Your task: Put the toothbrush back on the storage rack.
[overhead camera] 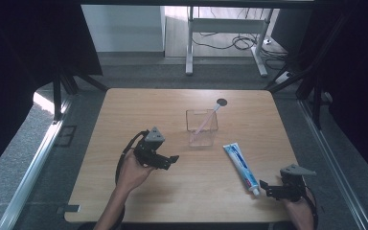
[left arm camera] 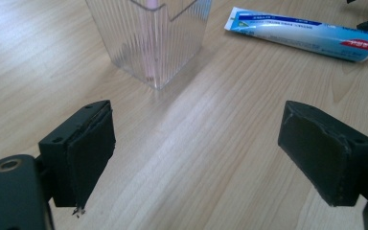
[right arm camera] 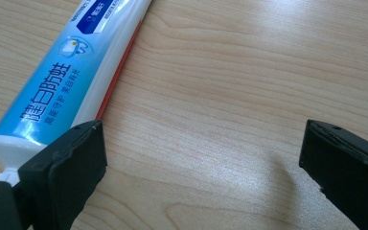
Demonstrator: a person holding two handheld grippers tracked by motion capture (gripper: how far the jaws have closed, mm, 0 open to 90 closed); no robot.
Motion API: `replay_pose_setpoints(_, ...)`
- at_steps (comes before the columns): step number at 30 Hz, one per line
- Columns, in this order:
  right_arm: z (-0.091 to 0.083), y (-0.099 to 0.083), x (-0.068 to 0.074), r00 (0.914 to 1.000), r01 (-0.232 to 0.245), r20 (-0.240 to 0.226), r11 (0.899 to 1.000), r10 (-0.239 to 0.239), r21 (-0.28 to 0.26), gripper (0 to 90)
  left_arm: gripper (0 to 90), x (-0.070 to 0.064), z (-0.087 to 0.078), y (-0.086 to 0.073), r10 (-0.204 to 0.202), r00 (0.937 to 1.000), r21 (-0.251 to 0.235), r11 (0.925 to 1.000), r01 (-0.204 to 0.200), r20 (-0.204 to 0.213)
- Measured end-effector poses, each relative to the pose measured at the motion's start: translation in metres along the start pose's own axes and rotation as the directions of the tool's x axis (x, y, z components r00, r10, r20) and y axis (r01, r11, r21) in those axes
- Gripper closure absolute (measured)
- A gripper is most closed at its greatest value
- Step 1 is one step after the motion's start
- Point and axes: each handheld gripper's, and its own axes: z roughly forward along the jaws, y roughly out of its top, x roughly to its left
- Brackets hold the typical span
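A clear ribbed plastic cup (overhead camera: 201, 127) stands near the middle of the wooden table (overhead camera: 139, 110), with a pink toothbrush (overhead camera: 207, 120) leaning inside it. A blue and white toothpaste tube (overhead camera: 241, 166) lies flat to its right, cap toward the front edge. My left gripper (overhead camera: 168, 160) is open, left of the cup (left arm camera: 148, 38) and pointing at it, with bare table between its jaws. My right gripper (overhead camera: 267, 189) is open at the front right, just beside the tube's cap end (right arm camera: 52, 91); the tube lies outside its left jaw. The tube (left arm camera: 306, 36) also lies beyond the cup in the left gripper view.
A small dark round hole (overhead camera: 221, 101) marks the table behind the cup. Beyond the far edge are a white desk frame (overhead camera: 225, 28) and cables (overhead camera: 242, 43) on the floor. Dark curtains hang on both sides.
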Motion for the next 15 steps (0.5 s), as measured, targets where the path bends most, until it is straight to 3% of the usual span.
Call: replay_pose_setpoints(15, -0.001, 0.000, 0.001, 0.9999, 0.004, 0.009, 1.000, -0.004, -0.008, 2.7, 12.8, -0.010, -0.002, -0.038, -0.007, 0.9999, 0.000, 1.0000, 0.007, -0.012)
